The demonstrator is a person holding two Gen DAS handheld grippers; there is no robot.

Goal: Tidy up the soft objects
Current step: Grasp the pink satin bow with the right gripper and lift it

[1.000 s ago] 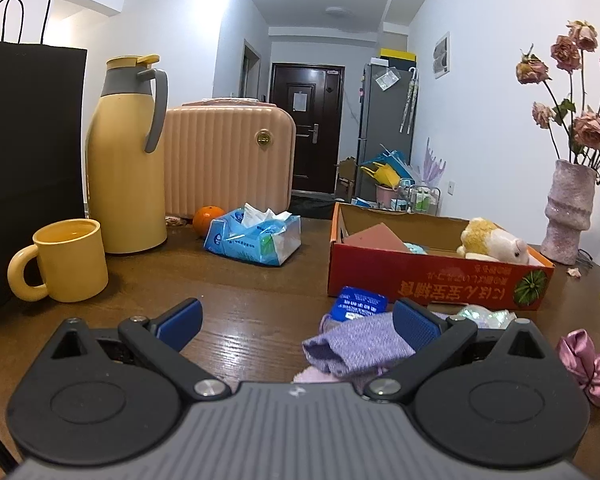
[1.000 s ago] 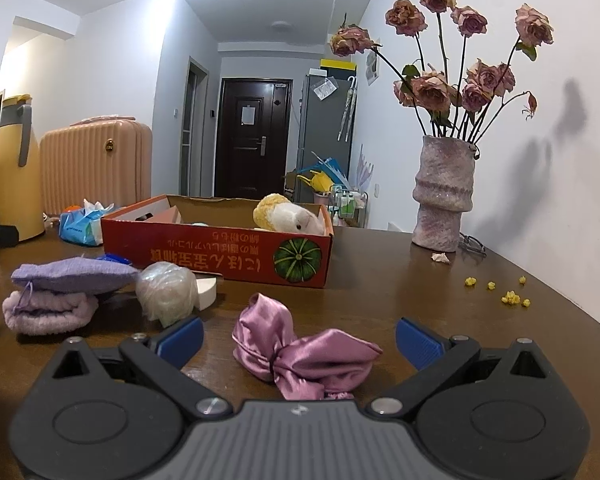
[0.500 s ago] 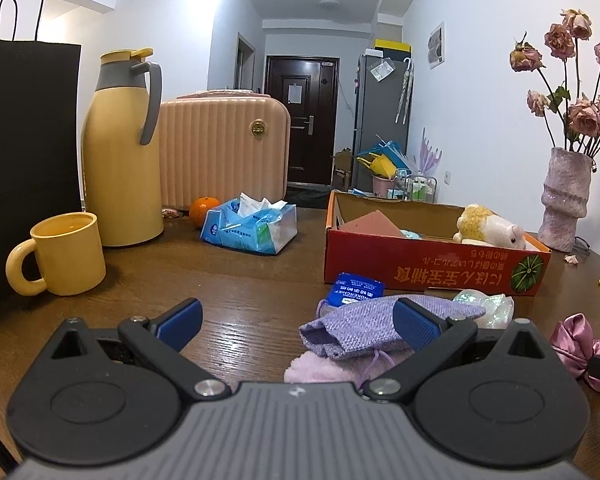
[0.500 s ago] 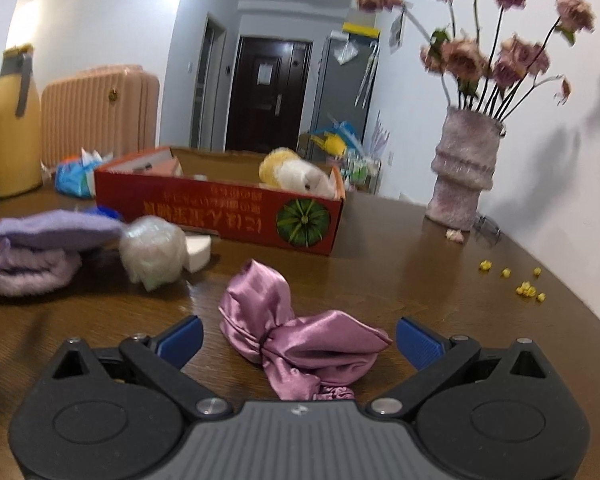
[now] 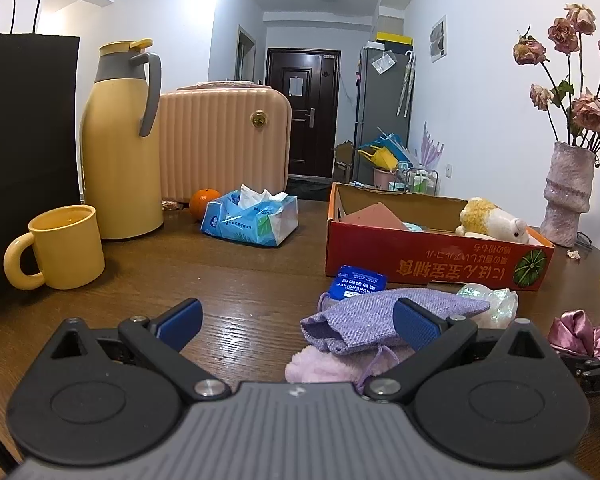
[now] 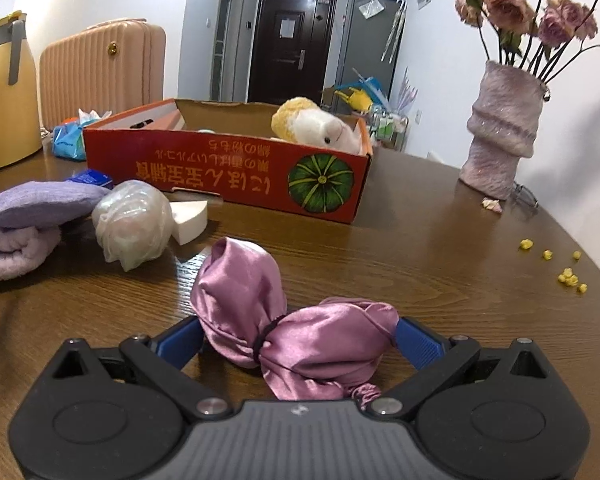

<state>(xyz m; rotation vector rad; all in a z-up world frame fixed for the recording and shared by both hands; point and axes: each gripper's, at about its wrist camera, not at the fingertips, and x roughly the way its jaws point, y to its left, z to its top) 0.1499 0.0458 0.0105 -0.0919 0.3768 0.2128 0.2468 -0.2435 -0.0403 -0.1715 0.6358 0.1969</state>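
left gripper (image 5: 296, 316) is held wide open, low over the table (image 5: 236, 280), with the purple pouch (image 5: 364, 320) lying by its right finger, nothing gripped. the pink satin scrunchie (image 6: 288, 320) is bracketed by the right gripper (image 6: 298, 338), jaws spread and not yet pinched. looks like the grab step: a squeeze is needed, then a lift toward the red box (image 6: 236, 168), where a plush toy (image 6: 320, 128) is already sat.

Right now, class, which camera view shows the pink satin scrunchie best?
The right wrist view: the scrunchie lies whole between the open right tool. The left wrist view catches only part at its right edge.
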